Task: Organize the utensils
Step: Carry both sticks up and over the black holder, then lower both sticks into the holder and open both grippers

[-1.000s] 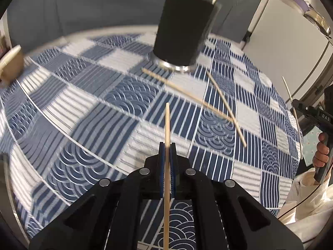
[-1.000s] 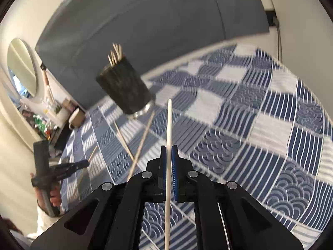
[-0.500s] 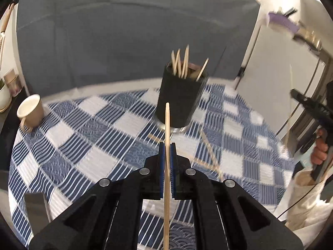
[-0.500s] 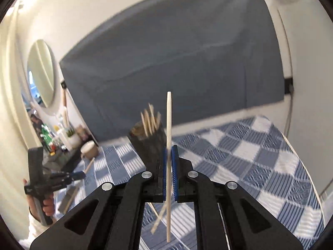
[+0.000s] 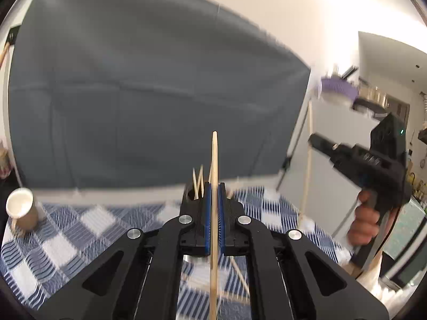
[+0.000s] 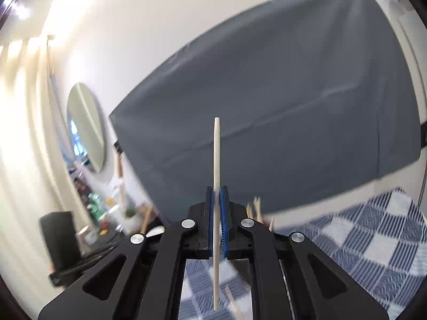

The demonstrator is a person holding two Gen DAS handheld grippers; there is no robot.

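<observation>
My left gripper (image 5: 213, 186) is shut on a wooden chopstick (image 5: 214, 160) that stands upright between the blue pads. The black utensil holder (image 5: 190, 194) with several chopsticks in it is mostly hidden behind the fingers. My right gripper (image 6: 218, 189) is shut on a pale chopstick (image 6: 216, 154), also upright. It shows in the left wrist view (image 5: 317, 140) at the right, holding its chopstick (image 5: 308, 160) vertical. Holder chopstick tips (image 6: 254, 208) peek beside the right fingers. Loose chopsticks (image 5: 240, 274) lie on the blue checked tablecloth (image 5: 80, 221).
A paper cup (image 5: 21, 210) stands at the table's far left. A dark grey sofa back (image 5: 146, 93) fills the background. A white cabinet (image 5: 333, 160) stands at the right. A round mirror (image 6: 85, 128) and a cluttered shelf (image 6: 106, 213) are at the left.
Both grippers have tilted up and risen with their chopsticks, so the views now show more wall and sofa than table. The holder has dropped behind the fingers in both views.
</observation>
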